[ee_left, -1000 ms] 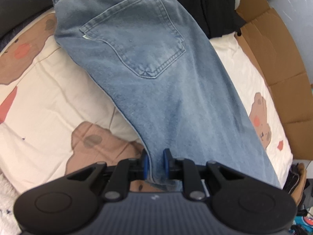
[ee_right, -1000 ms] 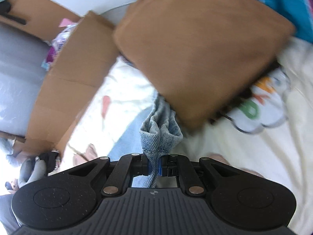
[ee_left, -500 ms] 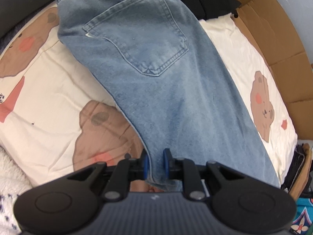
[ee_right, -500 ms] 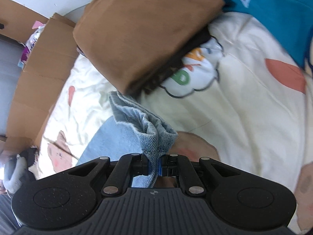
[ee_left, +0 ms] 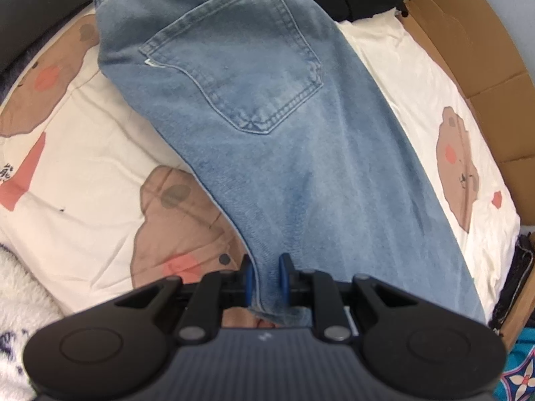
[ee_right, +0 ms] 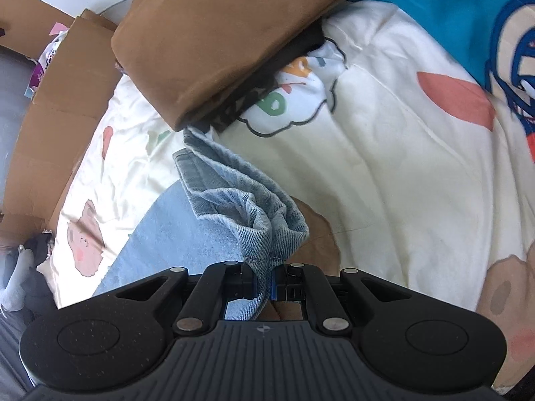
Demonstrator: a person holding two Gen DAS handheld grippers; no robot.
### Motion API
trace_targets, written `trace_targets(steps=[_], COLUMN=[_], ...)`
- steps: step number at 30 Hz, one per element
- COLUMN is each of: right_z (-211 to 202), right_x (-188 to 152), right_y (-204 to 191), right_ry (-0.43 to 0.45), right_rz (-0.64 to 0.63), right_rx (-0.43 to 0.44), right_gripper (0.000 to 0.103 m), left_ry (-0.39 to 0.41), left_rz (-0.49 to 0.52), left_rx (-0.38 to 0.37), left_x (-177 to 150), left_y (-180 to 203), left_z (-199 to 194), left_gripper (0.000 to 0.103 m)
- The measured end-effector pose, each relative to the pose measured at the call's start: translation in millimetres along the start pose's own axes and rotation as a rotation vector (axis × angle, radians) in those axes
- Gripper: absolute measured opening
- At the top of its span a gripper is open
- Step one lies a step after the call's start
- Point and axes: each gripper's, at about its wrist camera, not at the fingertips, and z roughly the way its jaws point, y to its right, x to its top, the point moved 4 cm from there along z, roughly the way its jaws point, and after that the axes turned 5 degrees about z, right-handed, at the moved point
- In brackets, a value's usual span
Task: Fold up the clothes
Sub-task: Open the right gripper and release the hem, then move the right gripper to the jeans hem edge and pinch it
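Left wrist view shows my left gripper (ee_left: 265,280) clenched on the near edge of the jeans (ee_left: 274,127), its blue pads pinching a fold of denim, while the garment stretches away from me across the bear-print bedding (ee_left: 83,153) with one back pocket (ee_left: 240,60) facing up and the elastic waistband at the far end. Compared with a second ago this view has drifted only a little: more of the bedding and a fluffy white blanket (ee_left: 20,287) now show at the left, and the jeans lie much as they did. The bigger change is on the right wrist view: my right gripper (ee_right: 265,280), clamped tight on a bunched hem of the jeans (ee_right: 264,230), has swung across the bed, so the folded brown garment (ee_right: 214,36) that filled the frame earlier now sits well back, and open cream bedding (ee_right: 384,173) lies ahead. I judge that I am carrying the leg end sideways to square the jeans up before doubling them toward the waistband; the fold itself is not yet made. Counting: one pair of jeans, two grippers, one visible back pocket, one brown folded garment resting on a darker folded piece, one teal printed cloth (ee_right: 468,10) at the far right, and cardboard (ee_right: 57,107) along the bed edge.
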Motion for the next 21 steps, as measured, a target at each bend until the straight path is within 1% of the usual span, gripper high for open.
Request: trace_targets(steps=[5, 8, 10, 12, 13, 14, 15, 18, 21], right_z=[7, 26, 41, 49, 51, 49, 44, 25, 8], right_x=[-7, -9, -11, -11, -12, -11, -8, 2, 13], right_y=[26, 40, 50, 57, 59, 59, 59, 63, 66], right_ry=[-0.002, 0.01, 0.002, -0.003, -0.004, -0.003, 0.006, 0.057, 0.106], right_rz=[0.054, 0.057, 0.089, 0.107, 0.108, 0.102, 0.091, 0.049, -0.009], right_rx=[-0.001, 0.007, -0.004, -0.016, -0.024, -0.035, -0.05, -0.095, -0.139], right_gripper=[0.006, 0.006, 0.006, 0.009, 0.011, 0.02, 0.026, 0.028, 0.028], left_ry=[-0.012, -0.025, -0.04, -0.06, -0.064, -0.062, -0.051, -0.004, 0.059], left_rz=[0.022, 0.026, 0.016, -0.004, -0.017, -0.027, -0.025, 0.012, 0.04], left_rx=[0.041, 0.071, 0.089, 0.106, 0.108, 0.107, 0.103, 0.129, 0.124], left_x=[-6, -6, -6, -6, -6, -5, -3, 4, 16], left_y=[6, 3, 0, -3, -4, -4, -3, 2, 10], left_z=[5, 20, 33, 37, 37, 36, 31, 12, -11], left_gripper=[0.016, 0.017, 0.017, 0.019, 0.02, 0.021, 0.021, 0.023, 0.025])
